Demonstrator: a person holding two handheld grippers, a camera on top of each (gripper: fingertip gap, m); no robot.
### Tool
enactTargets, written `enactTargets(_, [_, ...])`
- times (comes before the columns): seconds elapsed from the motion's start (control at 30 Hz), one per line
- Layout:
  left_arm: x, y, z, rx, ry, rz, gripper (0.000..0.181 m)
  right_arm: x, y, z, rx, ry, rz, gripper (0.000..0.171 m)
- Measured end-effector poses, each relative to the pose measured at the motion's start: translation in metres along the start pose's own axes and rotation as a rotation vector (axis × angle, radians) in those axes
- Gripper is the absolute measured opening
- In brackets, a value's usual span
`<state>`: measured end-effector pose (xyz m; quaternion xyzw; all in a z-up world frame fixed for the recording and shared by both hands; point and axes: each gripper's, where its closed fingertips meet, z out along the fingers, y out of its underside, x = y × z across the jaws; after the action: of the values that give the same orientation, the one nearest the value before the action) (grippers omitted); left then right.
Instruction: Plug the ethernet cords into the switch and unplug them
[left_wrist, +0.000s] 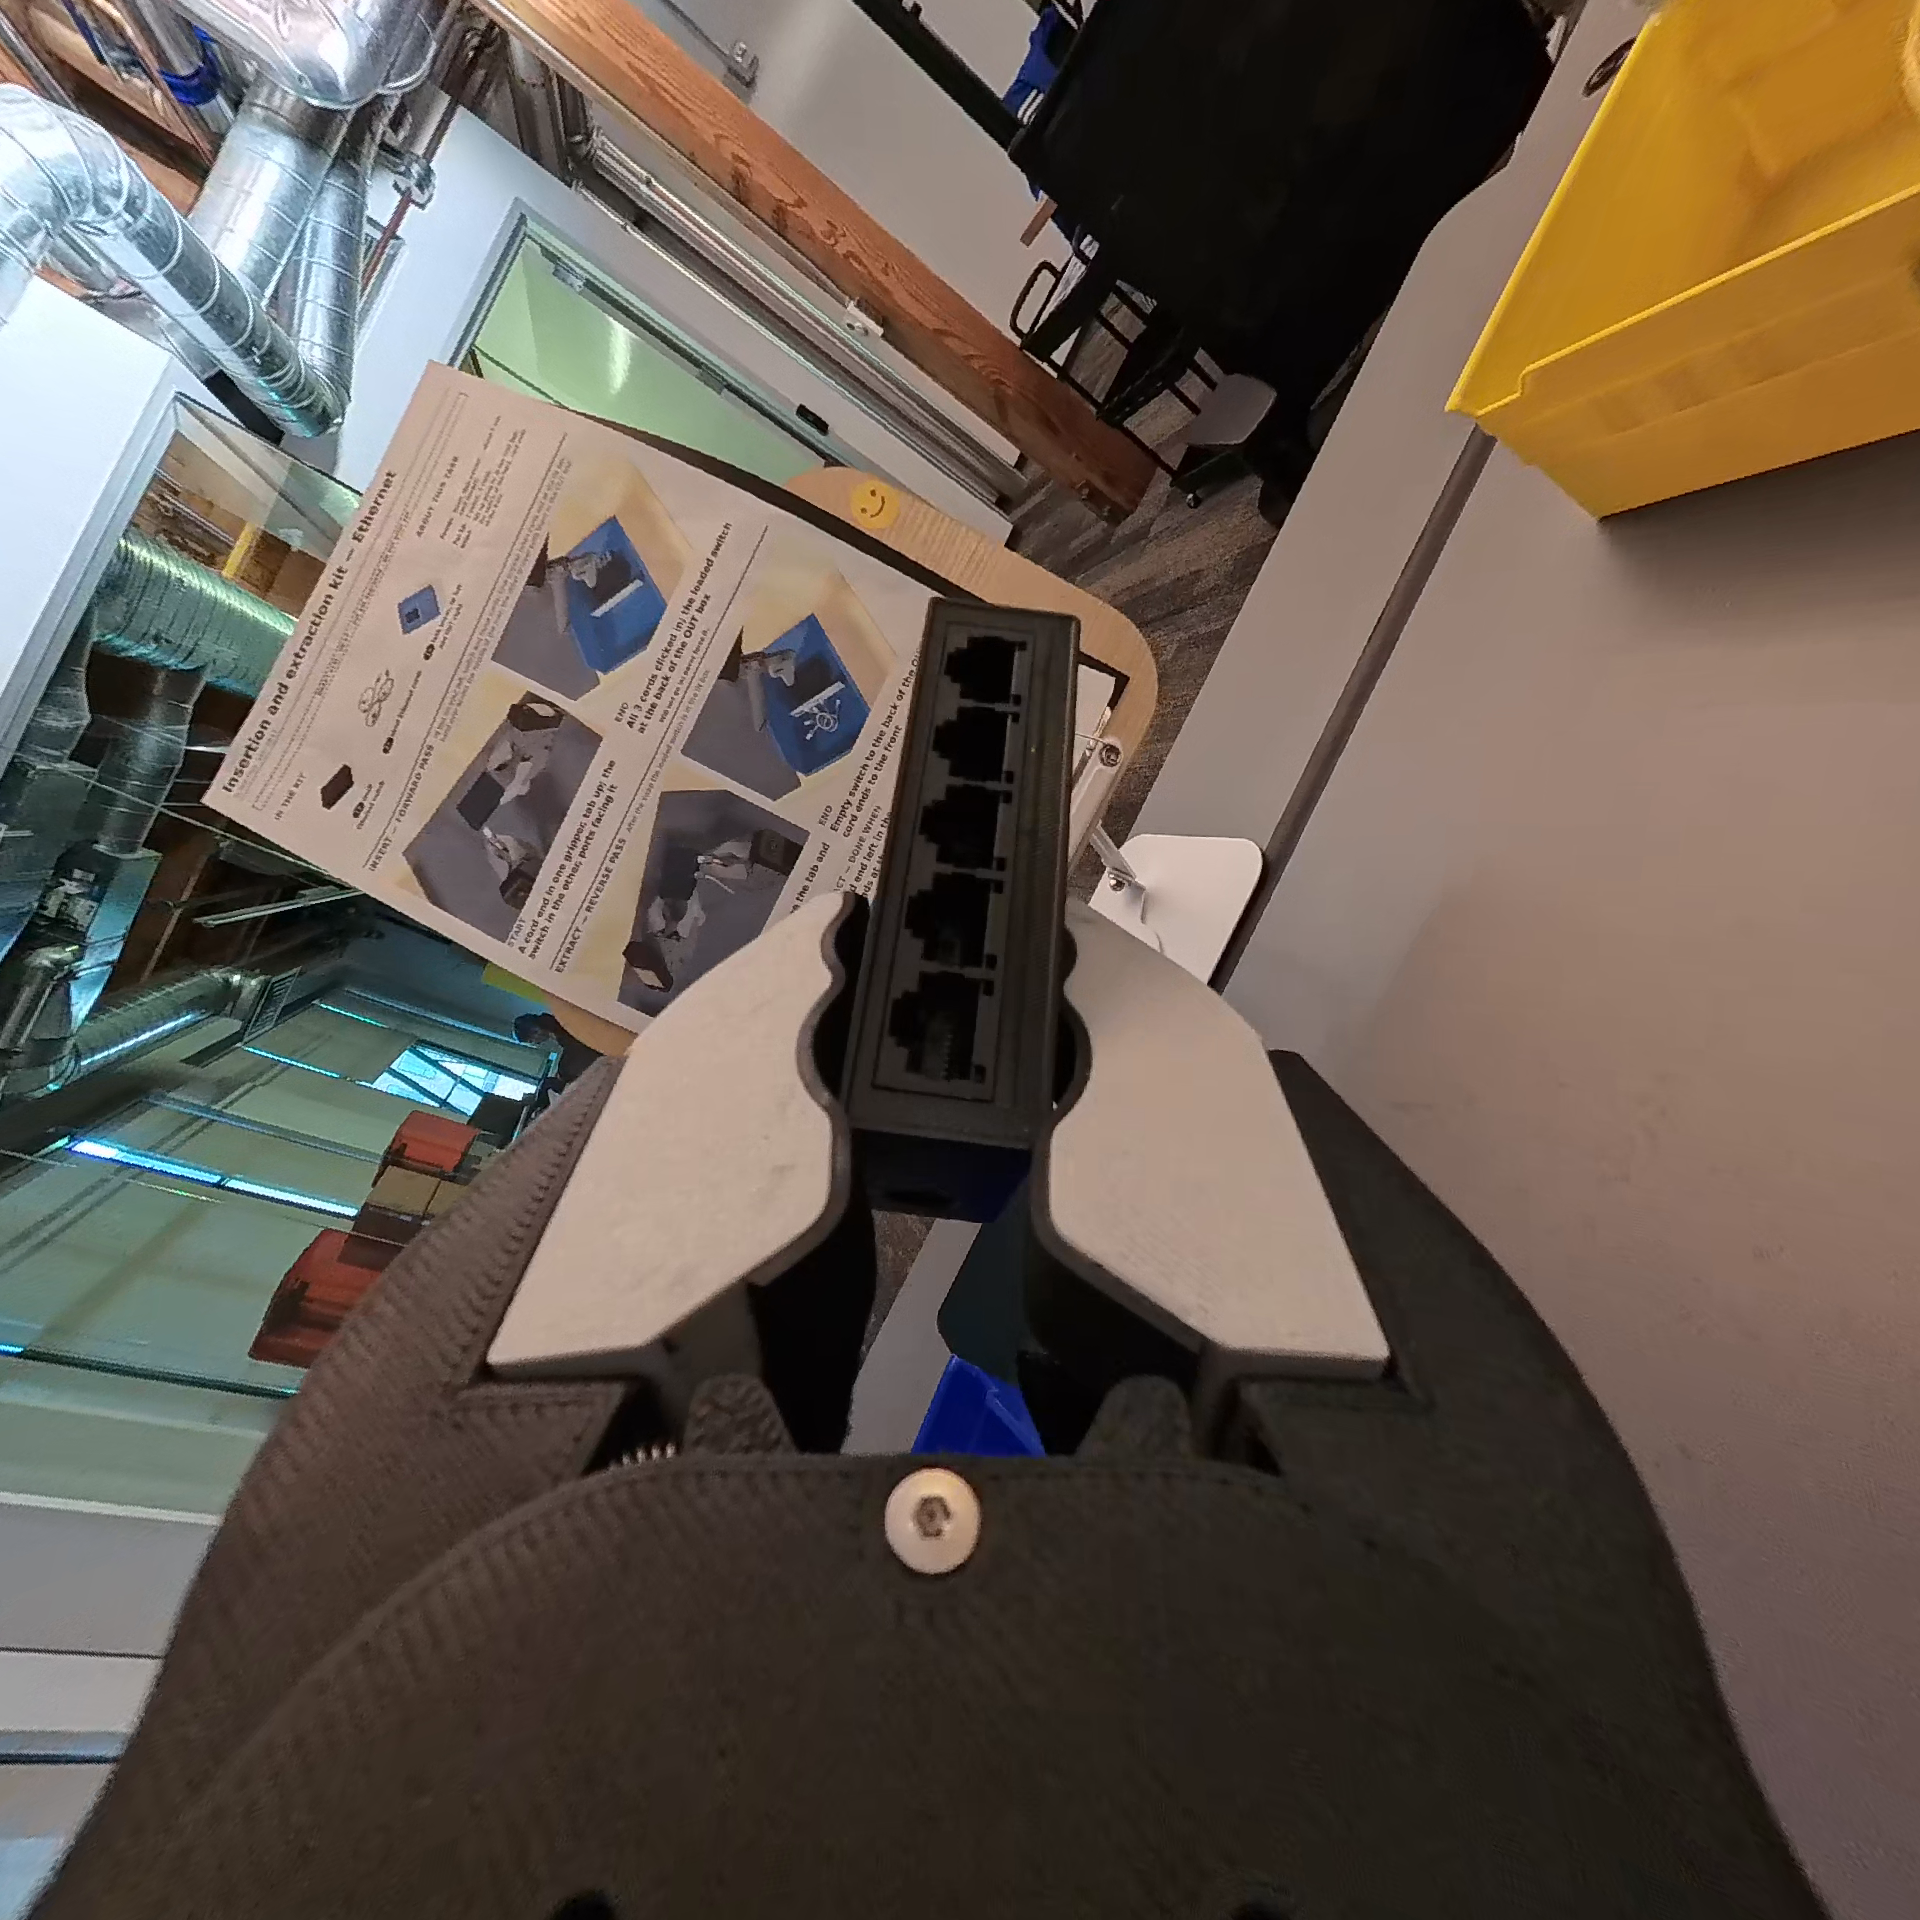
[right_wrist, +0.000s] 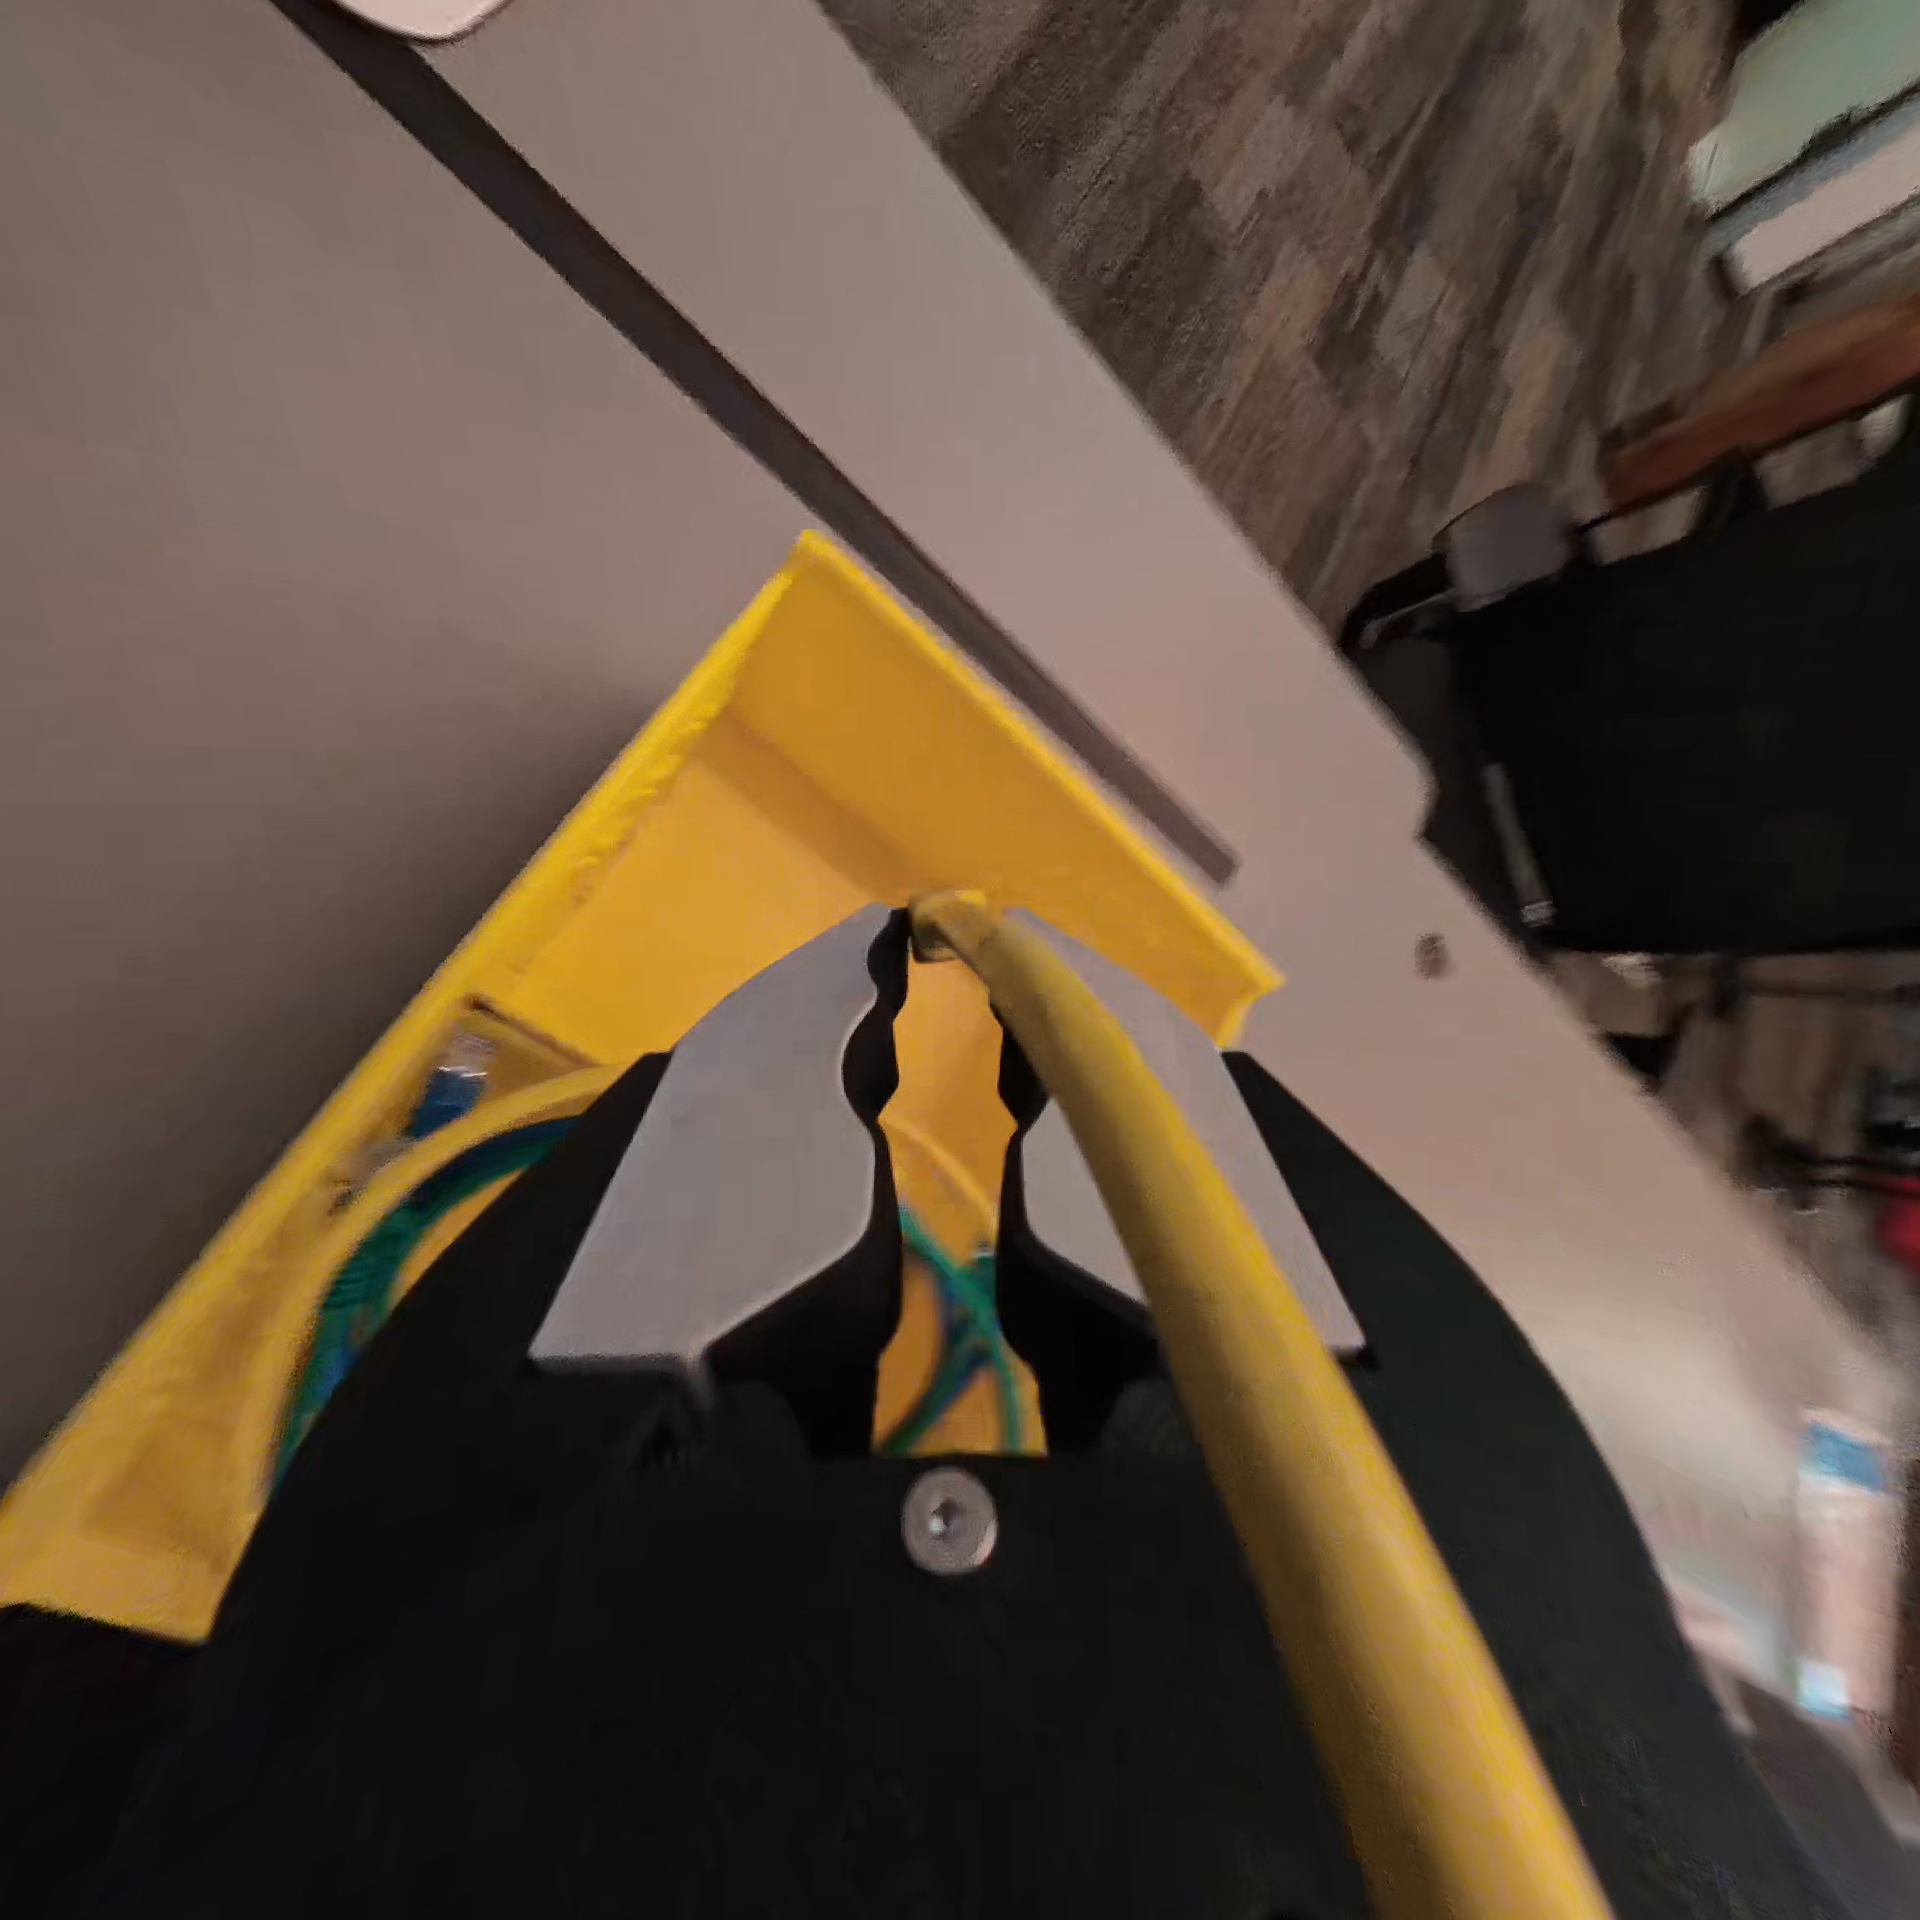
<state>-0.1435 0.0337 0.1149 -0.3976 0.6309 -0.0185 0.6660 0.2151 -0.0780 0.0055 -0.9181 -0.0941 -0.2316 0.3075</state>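
Ductwork: ribbed silver metal ventilation ducts (left_wrist: 197, 239) run far off to the left of the left gripper, blurred by distance.
Sheet: a white printed instruction sheet with small photographs (left_wrist: 540, 717) stands ahead and left of the left gripper's fingers, in front of a pale round wooden board (left_wrist: 1049, 603).
Left gripper: the black two-finger gripper with grey finger plates (left_wrist: 951, 987) is closed part-way, clamped on the sides of the switch.
Switch: the small black plastic ethernet switch with a row of five ports (left_wrist: 966, 883) sits lengthwise between the left gripper's fingers, reaching out past their tips, port face turned to the camera; every port is open, with no cord in it.
Table: a plain grey tabletop (left_wrist: 1621, 1039) lies to the right of the left gripper.
Bin: a bright yellow plastic bin (left_wrist: 1714, 270) rests on the table, ahead and right of the left gripper; in the right wrist view it lies just beyond the right gripper's tips.
Loose cords: green and blue ethernet cords (right_wrist: 966, 1340) lie tangled in the bin, behind the right gripper's fingers; the picture is blurred.
Right gripper: the matching black and grey gripper (right_wrist: 951, 930) is nearly closed, its tips pinching the plug end of the yellow cord.
Yellow cord: the thick yellow ethernet cord (right_wrist: 1226, 1299) trails from the tips back over the right finger toward the camera.
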Motion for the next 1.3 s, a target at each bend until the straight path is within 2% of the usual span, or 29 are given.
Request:
enactTargets(0.1, [0.001,-0.001,0.001,0.000,0.002,0.002,0.031,-0.044,0.021,0.003,-0.028,-0.167,0.156,0.016])
enactTargets(0.27, [0.007,-0.004,0.002,-0.002,0.012,0.014,0.031,-0.086,0.036,-0.013,-0.017,-0.309,0.250,0.017])
enactTargets(0.53, [0.014,-0.008,0.004,-0.002,0.026,0.033,0.031,-0.117,0.050,-0.044,-0.009,-0.595,0.486,0.019])
enactTargets(0.7, [0.015,-0.010,0.003,0.000,0.025,0.040,0.031,-0.138,0.042,-0.070,-0.011,-0.859,0.726,0.035])
enactTargets(0.77, [0.016,-0.011,0.002,0.002,0.025,0.042,0.030,-0.144,0.034,-0.077,0.029,-0.911,0.811,0.036])
enactTargets(0.93, [0.016,-0.014,0.000,0.009,0.024,0.045,0.030,-0.151,0.018,-0.087,0.115,-0.912,0.930,0.044])
enactTargets(1.03, [0.016,-0.016,-0.002,0.013,0.024,0.048,0.030,-0.151,0.023,-0.089,0.068,-0.895,0.936,0.051])
enactTargets(1.13, [0.015,-0.017,-0.004,0.016,0.023,0.048,0.030,-0.136,0.032,-0.087,0.050,-0.815,0.935,0.053])
enactTargets(1.2, [0.014,-0.017,-0.005,0.018,0.021,0.046,0.030,-0.124,0.037,-0.088,0.050,-0.769,0.936,0.064])
enactTargets(1.3, [0.012,-0.017,-0.006,0.019,0.017,0.043,0.030,-0.114,0.057,-0.083,-0.019,-0.667,0.886,0.071])
